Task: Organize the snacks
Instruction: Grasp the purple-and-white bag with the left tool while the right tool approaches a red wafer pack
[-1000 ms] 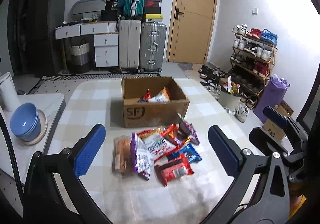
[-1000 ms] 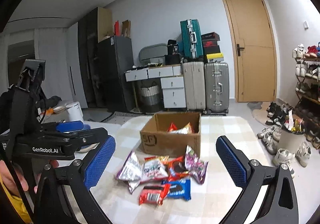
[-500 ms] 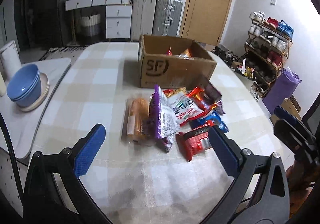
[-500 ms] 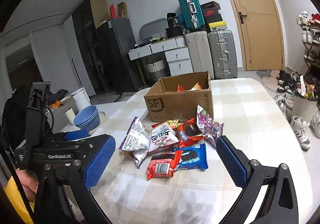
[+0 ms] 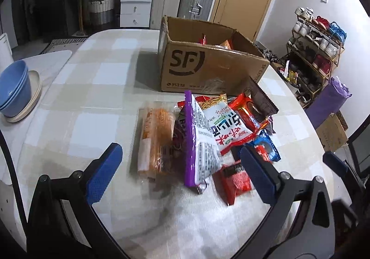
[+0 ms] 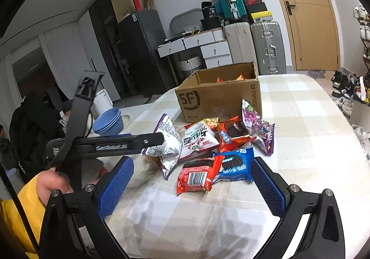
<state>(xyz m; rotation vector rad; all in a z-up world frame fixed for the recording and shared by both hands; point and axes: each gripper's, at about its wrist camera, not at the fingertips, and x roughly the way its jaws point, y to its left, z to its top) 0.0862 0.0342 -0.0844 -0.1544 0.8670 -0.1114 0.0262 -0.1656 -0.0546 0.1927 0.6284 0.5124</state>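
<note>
the left gripper (image 5: 180, 171) hangs low and tilted downward, its two blue-padded fingers (image 5: 103, 172) spread wide with nothing between them; seen from the right wrist view, its black body reaches across from the left side; a hand (image 6: 52, 183) grips its handle from below, a yellow sleeve (image 6: 17, 215) at the wrist; the right gripper (image 6: 192, 186) sits just beside it, angled forward, fingers (image 6: 269, 186) likewise wide apart and holding nothing
</note>
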